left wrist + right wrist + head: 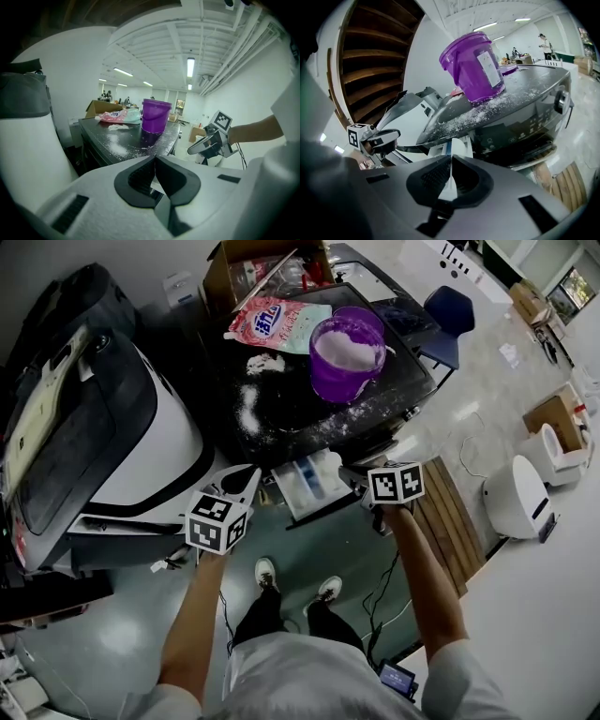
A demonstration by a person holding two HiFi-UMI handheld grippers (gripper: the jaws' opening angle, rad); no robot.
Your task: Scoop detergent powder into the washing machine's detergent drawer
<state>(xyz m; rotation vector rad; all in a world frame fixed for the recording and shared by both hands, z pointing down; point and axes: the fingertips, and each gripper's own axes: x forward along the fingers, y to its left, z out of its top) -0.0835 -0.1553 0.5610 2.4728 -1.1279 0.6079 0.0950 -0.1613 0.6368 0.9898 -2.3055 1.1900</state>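
Note:
A purple bucket (345, 352) (154, 117) (476, 65) holding white powder stands on the dark washing machine top (281, 418), where powder lies spilled. Behind it lies a pink and teal detergent bag (277, 322) (117, 116). The white detergent drawer (312, 486) (457, 146) is pulled out of the machine's front. My left gripper (249, 474) (154, 157) hovers just left of the drawer, jaws shut and holding nothing. On the drawer's right my right gripper (354, 474) (451, 158) hangs with its jaws closed together and nothing held. No scoop is in view.
A large white and black appliance (112, 437) stands to the left. At the back is a cardboard box (246, 261), with a blue chair (448, 313) at the right. A wooden pallet (459, 521) lies beside the machine. The person's shoes (266, 574) are on the glossy floor.

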